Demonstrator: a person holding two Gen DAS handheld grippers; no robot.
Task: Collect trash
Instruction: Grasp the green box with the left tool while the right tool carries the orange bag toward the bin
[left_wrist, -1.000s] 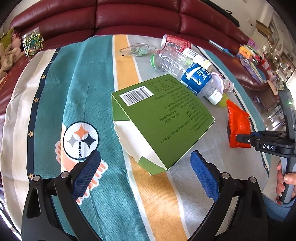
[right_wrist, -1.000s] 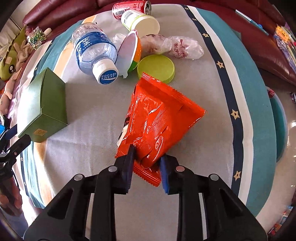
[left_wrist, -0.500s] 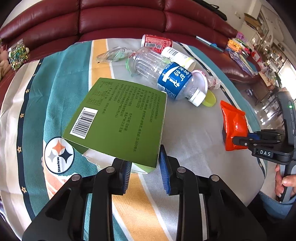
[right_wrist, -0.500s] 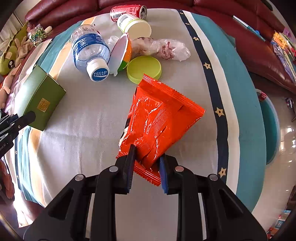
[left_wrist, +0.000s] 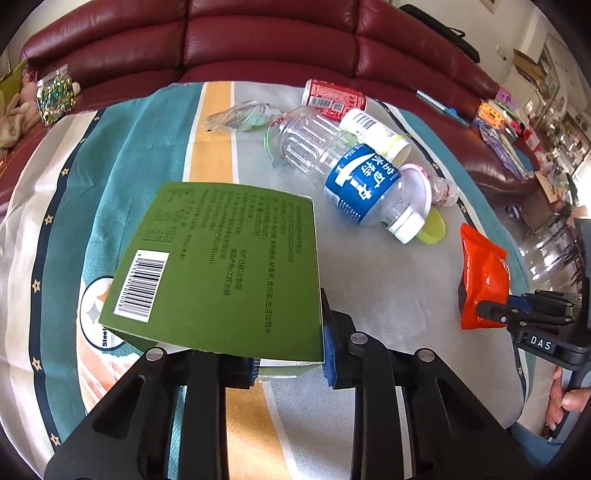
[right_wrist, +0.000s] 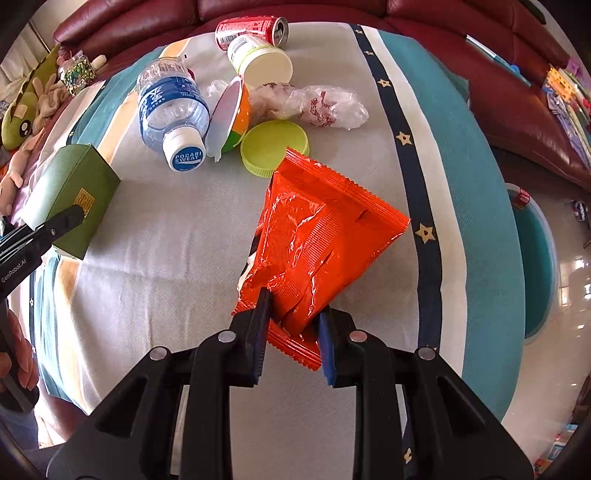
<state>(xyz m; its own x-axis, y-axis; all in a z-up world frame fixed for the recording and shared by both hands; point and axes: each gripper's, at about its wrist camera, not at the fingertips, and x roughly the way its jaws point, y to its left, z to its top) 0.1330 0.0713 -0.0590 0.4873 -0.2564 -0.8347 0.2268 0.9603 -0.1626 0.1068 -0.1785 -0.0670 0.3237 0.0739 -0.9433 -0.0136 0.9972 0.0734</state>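
I judge the step in hand to be carrying two pieces of trash off the cloth-covered surface (right_wrist: 155, 258), so I want both grips firm and both lifts level. My left gripper (left_wrist: 290, 360) has its fingers pinching the near edge of the flat green cardboard box (left_wrist: 221, 269); that hold sits low on the box, which tilts up ahead of me, so I should avoid swinging it. My right gripper (right_wrist: 291, 332) has its fingers pressed onto the crumpled lower corner of the shiny orange foil snack bag (right_wrist: 317, 236), the rest fanning out ahead. The clear plastic bottle with a blue label (left_wrist: 354, 177), red can (left_wrist: 334, 98) and green lid (right_wrist: 275, 147) lie beyond, apart from both.
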